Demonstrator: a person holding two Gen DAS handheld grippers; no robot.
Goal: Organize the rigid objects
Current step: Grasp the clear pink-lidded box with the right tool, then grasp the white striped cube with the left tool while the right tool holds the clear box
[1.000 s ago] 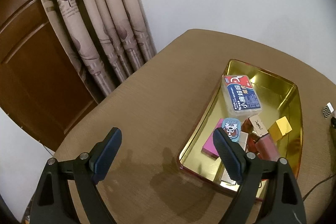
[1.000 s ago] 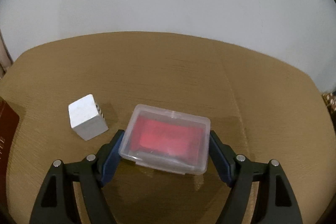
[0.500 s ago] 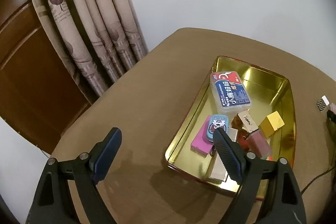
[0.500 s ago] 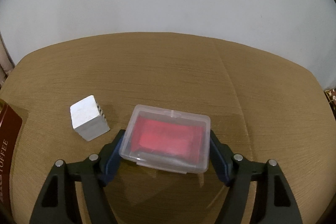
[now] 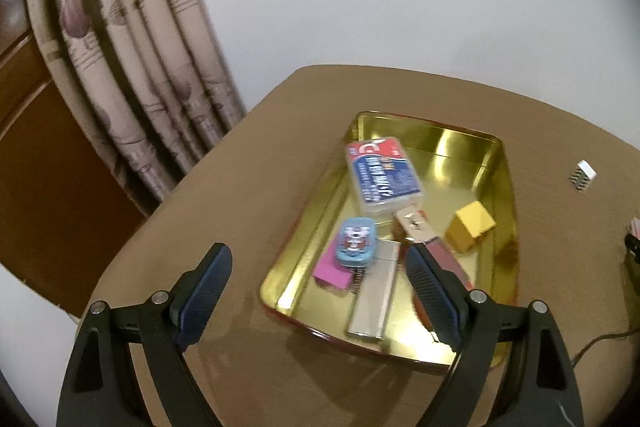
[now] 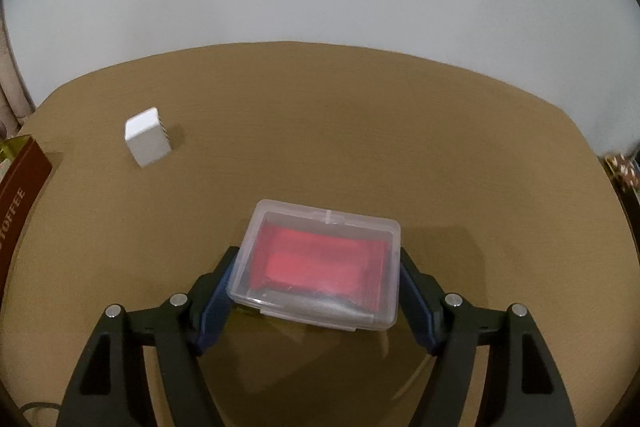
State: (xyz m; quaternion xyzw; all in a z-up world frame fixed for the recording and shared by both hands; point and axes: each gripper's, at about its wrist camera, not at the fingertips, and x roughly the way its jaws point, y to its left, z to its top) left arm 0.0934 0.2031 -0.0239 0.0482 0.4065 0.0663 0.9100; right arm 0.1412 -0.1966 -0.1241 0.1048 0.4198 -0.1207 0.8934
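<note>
Right wrist view, clear plastic case (image 6: pixel 320 267) gripped between right claw (image 6: pixel 316 291) pads

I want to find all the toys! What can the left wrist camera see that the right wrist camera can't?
Only the left wrist view shows the inside of the gold tin tray: a blue card box, a small blue tin, a yellow block, plus the curtain and the left gripper, open and empty. Only the right wrist view shows the right gripper shut on a clear box with red cards. Both show the brown table and the white cube.
</note>
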